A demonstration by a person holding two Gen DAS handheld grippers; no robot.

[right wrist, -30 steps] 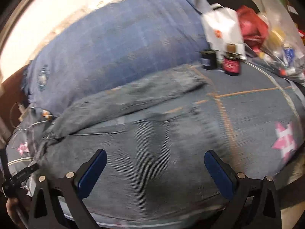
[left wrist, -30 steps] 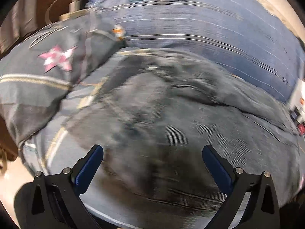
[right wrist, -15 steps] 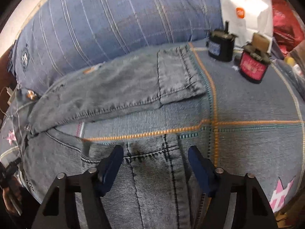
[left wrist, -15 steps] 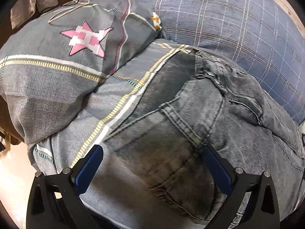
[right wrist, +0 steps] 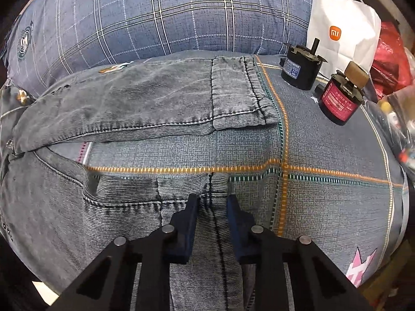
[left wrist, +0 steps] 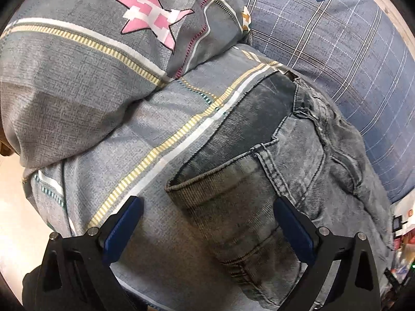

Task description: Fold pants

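Note:
Grey washed denim pants [right wrist: 145, 103] lie spread on a grey bed sheet [right wrist: 324, 150], the far leg flat and the near leg's hem [right wrist: 181, 184] just ahead of my right gripper [right wrist: 212, 202]. Its jaws are closing, with the hem's seam puckered and pressed between the blue pads. In the left wrist view, the waistband end of the pants [left wrist: 259, 181] lies between the wide-apart fingers of my left gripper [left wrist: 207, 202], which is open and low over the cloth. The right finger's pad [left wrist: 293, 223] rests against the denim.
A grey pillow with a pink star [left wrist: 103, 64] sits behind the waist end. A blue plaid quilt [right wrist: 181, 13] runs along the far side. Past the far hem stand a black motor [right wrist: 298, 70], a red motor [right wrist: 339, 101] and a white paper bag [right wrist: 342, 33].
Both grippers have come down and closer to the pants. The right gripper's jaws have narrowed from wide open to pinching the near leg's hem. The left gripper stays wide open.

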